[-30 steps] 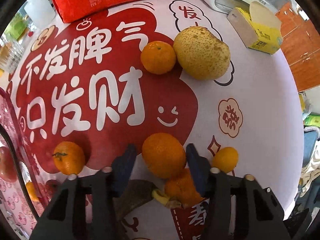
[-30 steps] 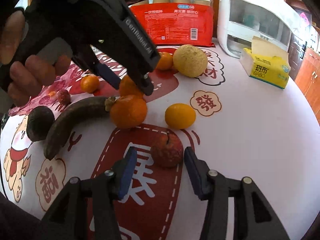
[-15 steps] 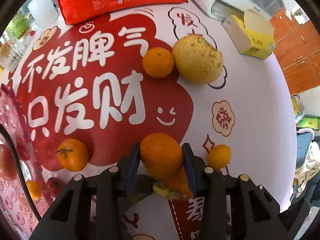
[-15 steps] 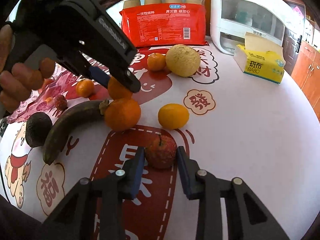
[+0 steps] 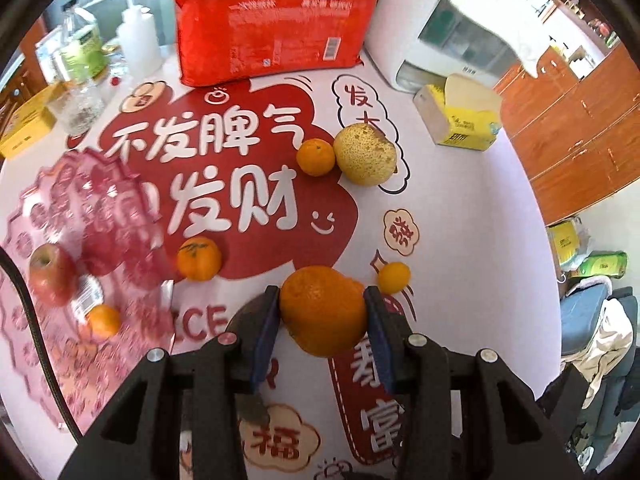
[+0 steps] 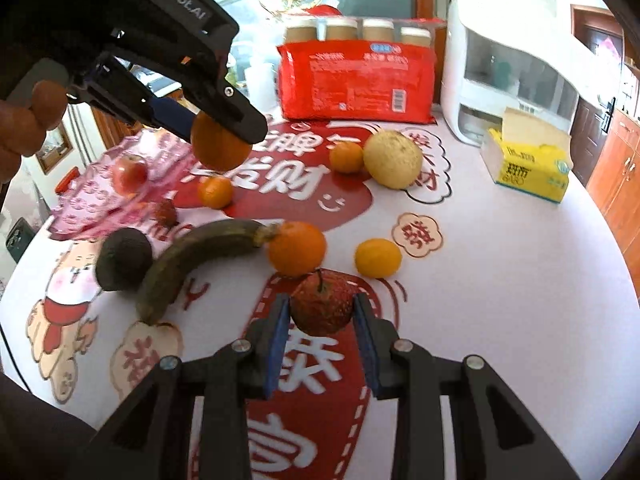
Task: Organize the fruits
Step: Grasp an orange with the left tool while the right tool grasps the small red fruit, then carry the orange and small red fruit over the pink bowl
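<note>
Above a glossy table (image 6: 500, 264) printed in red and white, the left tool (image 5: 322, 308) clamps a dimpled, slightly lumpy orange (image 5: 323, 309) between its flat blue pads, clear of the surface. The right tool (image 6: 321, 312) grips a wrinkled, dull-red apple (image 6: 322, 304) the same way. On the table lie a blackened, curved banana (image 6: 196, 256), a dark, rough avocado (image 6: 124, 258), a smooth round orange (image 6: 296, 248), a small yellow citrus (image 6: 378, 258) and a speckled pale pear (image 6: 393, 159). A ruffled pink translucent tray (image 5: 44, 332) carries a shiny red apple (image 5: 52, 274).
</note>
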A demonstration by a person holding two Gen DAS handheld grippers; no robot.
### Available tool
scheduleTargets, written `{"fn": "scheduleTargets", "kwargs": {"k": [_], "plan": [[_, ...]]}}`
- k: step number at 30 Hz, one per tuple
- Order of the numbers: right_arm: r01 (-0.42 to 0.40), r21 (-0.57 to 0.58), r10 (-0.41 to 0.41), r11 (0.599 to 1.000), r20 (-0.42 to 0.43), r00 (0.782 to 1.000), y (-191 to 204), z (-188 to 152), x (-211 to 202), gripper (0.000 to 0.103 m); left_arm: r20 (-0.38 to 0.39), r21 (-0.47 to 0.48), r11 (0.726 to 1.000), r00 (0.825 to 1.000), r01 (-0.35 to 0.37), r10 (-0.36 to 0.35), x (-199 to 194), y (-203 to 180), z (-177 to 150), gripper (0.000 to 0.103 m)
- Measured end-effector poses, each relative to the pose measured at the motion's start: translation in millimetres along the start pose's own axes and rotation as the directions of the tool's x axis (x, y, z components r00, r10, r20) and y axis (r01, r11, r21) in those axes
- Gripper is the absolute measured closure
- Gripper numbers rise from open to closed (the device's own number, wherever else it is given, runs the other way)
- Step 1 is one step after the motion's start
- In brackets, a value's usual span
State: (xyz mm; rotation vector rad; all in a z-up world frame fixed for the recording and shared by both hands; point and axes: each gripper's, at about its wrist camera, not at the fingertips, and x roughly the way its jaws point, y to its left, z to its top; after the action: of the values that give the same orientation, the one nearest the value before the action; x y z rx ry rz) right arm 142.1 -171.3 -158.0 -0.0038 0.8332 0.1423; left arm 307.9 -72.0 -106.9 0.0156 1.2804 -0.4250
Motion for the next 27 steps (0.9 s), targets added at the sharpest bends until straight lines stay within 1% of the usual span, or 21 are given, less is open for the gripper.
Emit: {"fn": "scheduleTargets", "kwargs": {"k": [7, 14, 19, 27], "plan": [[-0.060, -0.033, 0.060, 0.998, 0.015, 0.998, 30.5, -1.3, -23.7, 0.071, 0.045, -0.030, 1.000, 0.999, 0.005, -0.003, -39.9, 12.5, -40.6, 0.063], [-0.107, -0.084, 0.109, 0.991, 0.020, 0.994, 63.4, -3.9, -43.1, 0.071, 0.093, -0.078, 0.997, 0.996, 0.003, 0.004, -75.2, 34.8, -79.9, 0.063], [-0.133, -0.128, 0.137, 0.983, 0.022, 0.990, 90.8, -6.6, -55.1, 0.071, 0.108, -0.111, 0.994, 0.994, -0.002, 0.014, -93.3, 52.4, -102.7, 0.063], [-0.170, -0.143, 0.175, 0.975, 0.020, 0.984, 128.8, -5.0, -63.1, 0.071, 0.108, -0.150, 0.988, 0.993, -0.025, 0.041, -115.2, 90.5, -136.4, 0.063]]}}
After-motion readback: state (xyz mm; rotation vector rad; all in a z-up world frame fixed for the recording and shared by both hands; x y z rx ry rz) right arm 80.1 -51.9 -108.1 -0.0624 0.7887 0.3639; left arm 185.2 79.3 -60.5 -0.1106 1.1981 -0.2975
